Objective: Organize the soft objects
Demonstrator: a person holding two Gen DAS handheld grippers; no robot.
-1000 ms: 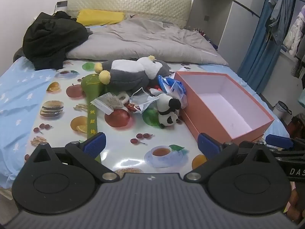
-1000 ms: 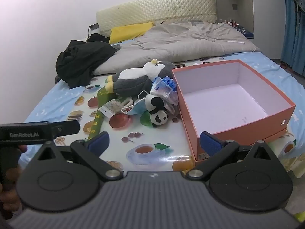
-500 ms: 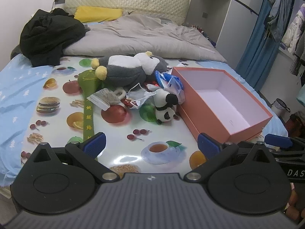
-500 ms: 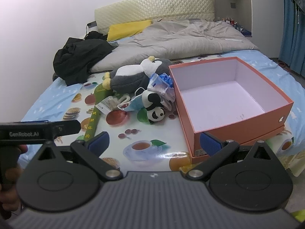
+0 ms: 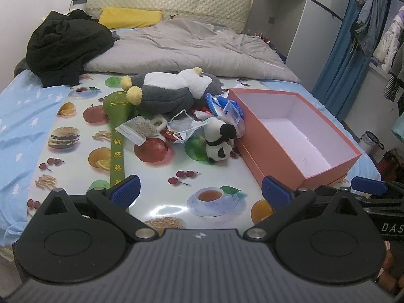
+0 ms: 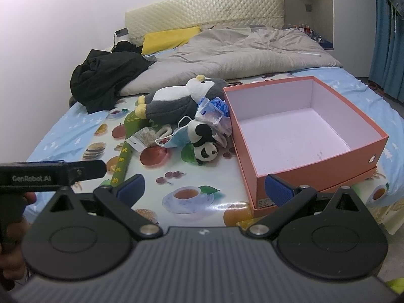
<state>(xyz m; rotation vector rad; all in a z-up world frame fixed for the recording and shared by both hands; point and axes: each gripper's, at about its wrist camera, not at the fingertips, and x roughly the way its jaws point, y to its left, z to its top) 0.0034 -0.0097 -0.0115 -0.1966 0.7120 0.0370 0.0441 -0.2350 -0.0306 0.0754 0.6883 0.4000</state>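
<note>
Left wrist view: my left gripper (image 5: 200, 190) and right gripper (image 6: 204, 186) both agape, empty, now nearer small black-and-white plush panda (image 5: 219, 143); open salmon cardboard box (image 5: 298, 136) unfilled.

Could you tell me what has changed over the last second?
Both cameras have shifted a little; the left hand-held gripper and right hand-held gripper remain open and empty. The panda toy, penguin toy and orange box lie where they were.

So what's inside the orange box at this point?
The orange box holds nothing: the right wrist view shows its pale floor bare apart from a few faint marks. The strip of floor just behind its near wall is hidden. The panda plush and penguin plush lie outside, left of it.
</note>
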